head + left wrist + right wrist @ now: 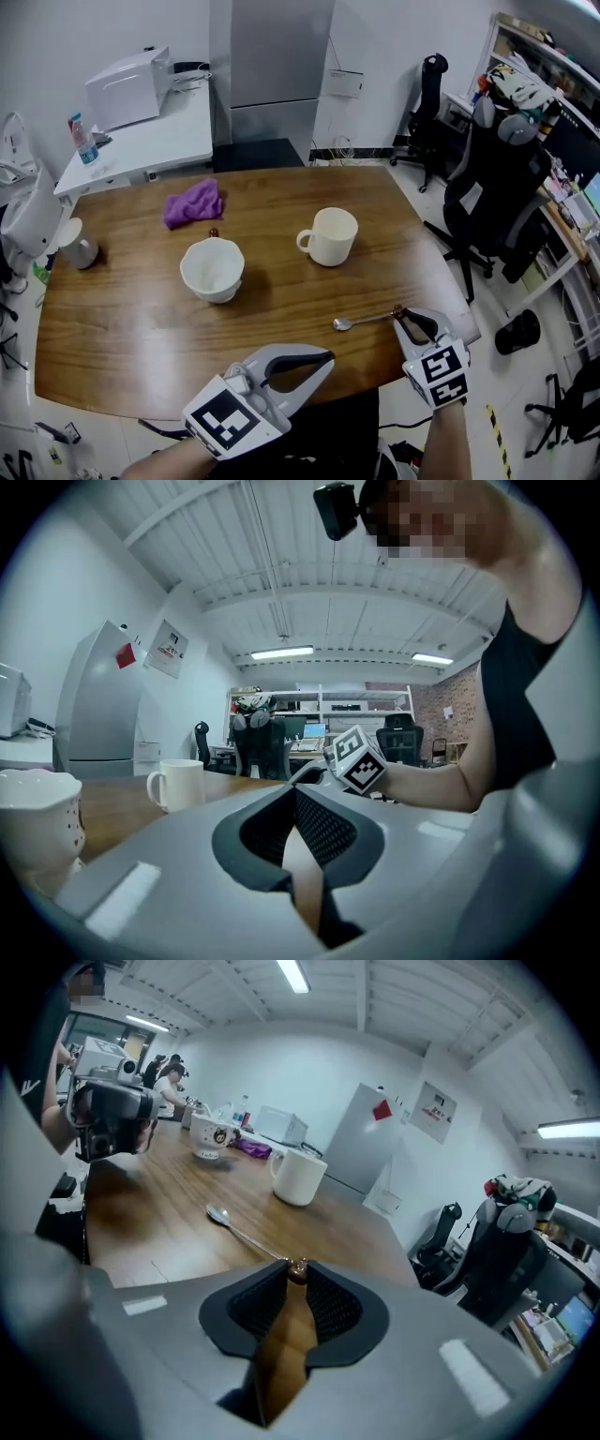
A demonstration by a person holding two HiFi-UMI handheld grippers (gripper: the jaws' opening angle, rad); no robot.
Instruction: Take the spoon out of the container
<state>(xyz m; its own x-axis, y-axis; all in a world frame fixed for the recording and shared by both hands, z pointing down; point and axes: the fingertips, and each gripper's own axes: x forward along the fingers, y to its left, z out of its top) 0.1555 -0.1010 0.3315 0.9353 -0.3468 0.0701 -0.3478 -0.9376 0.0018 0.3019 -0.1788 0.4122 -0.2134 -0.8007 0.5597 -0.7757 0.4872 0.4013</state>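
R tongs clenched on brown-tipped handle end of spoon. Spoon's bowl end rested on surface, pointing L, well apart from mug & white cup. L tongs closed, empty, near front edge.

A purple cloth lies crumpled on the wooden table.
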